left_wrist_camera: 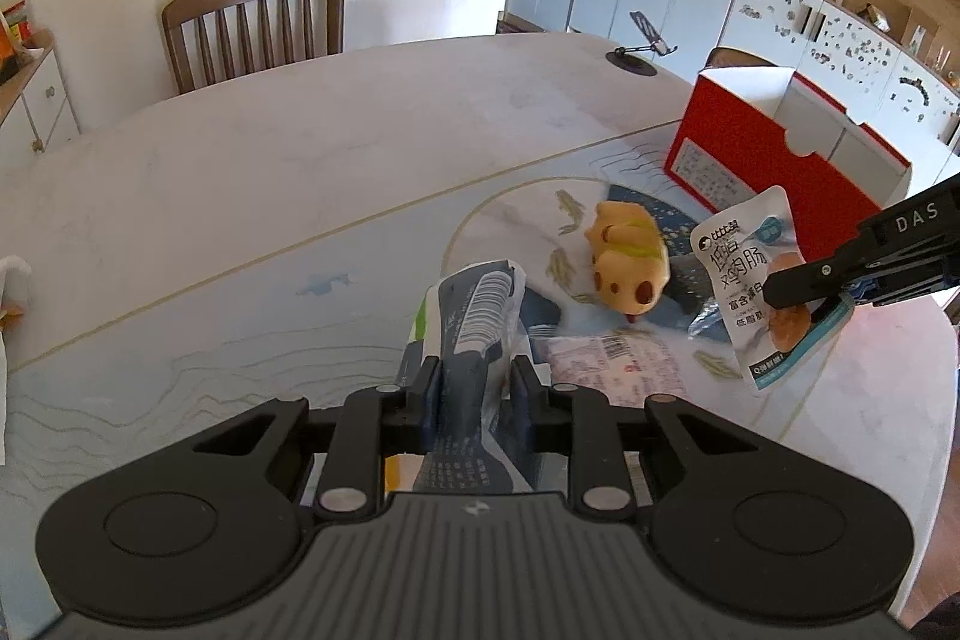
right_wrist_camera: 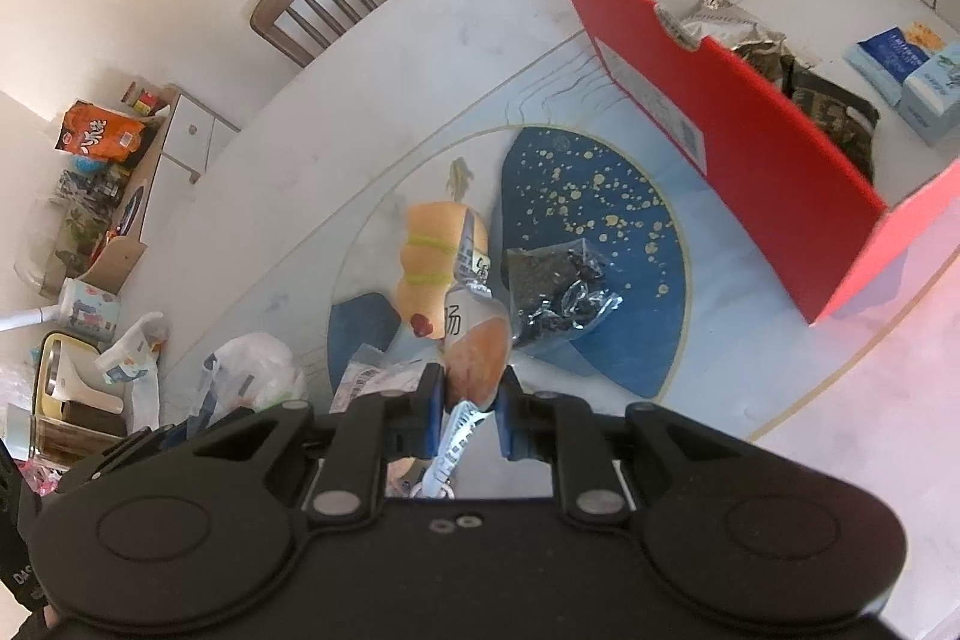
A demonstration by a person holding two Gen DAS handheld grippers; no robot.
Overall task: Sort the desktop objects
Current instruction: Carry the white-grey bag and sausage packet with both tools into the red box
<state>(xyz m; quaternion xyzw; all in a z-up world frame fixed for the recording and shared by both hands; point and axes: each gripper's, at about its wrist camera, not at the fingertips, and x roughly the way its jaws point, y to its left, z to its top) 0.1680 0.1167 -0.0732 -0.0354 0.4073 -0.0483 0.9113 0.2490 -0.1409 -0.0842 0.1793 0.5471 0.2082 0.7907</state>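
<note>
My left gripper is shut on a dark blue and white snack packet and holds it above the table. My right gripper is shut on a chicken sausage packet; that packet also shows in the left wrist view, lifted, with the right gripper coming in from the right. A yellow plush toy lies on the mat; it also shows in the right wrist view. A red box, open on top, holds several packets.
A clear bag of dark bits lies on the blue mat. A pink-white packet lies flat near the left gripper. A phone stand is at the table's far side, a wooden chair behind it. Clutter sits at the left.
</note>
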